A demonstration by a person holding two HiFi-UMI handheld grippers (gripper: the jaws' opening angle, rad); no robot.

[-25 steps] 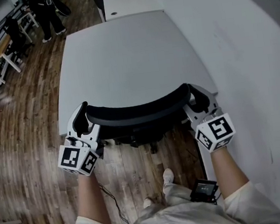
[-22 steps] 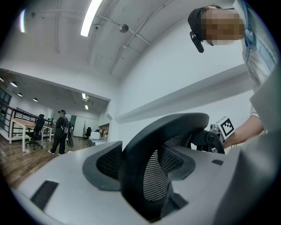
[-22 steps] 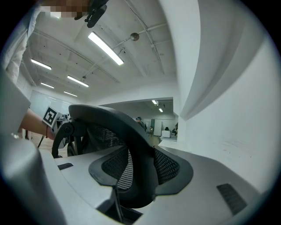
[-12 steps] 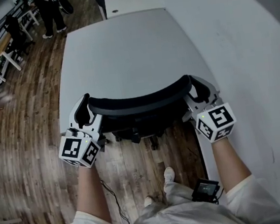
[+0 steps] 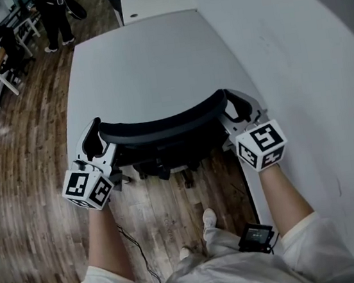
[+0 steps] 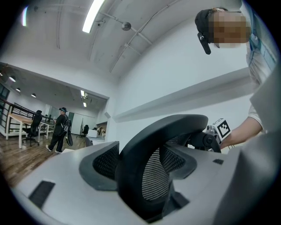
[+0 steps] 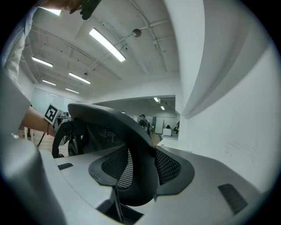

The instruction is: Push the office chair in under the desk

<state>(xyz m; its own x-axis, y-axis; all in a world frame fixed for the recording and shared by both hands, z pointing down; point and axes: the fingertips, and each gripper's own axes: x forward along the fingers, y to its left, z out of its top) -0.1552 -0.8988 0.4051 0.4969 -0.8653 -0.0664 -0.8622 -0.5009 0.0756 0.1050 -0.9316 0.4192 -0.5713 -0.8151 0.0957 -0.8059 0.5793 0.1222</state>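
The black mesh-backed office chair [image 5: 162,128] is standing upright at six o'clock of the pale grey desk [image 5: 147,64], its curved backrest running along that edge.

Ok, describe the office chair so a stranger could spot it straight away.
Find the big grey desk that runs away from the person over the wood floor. At its near edge sits the office chair. From above it shows as a curved black arc, the one long dark shape against the pale desktop.

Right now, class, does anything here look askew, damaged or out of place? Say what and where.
Nothing stands out. The office chair sits square to the desk and looks intact. The only loose item is a thin cable trailing on the floor.
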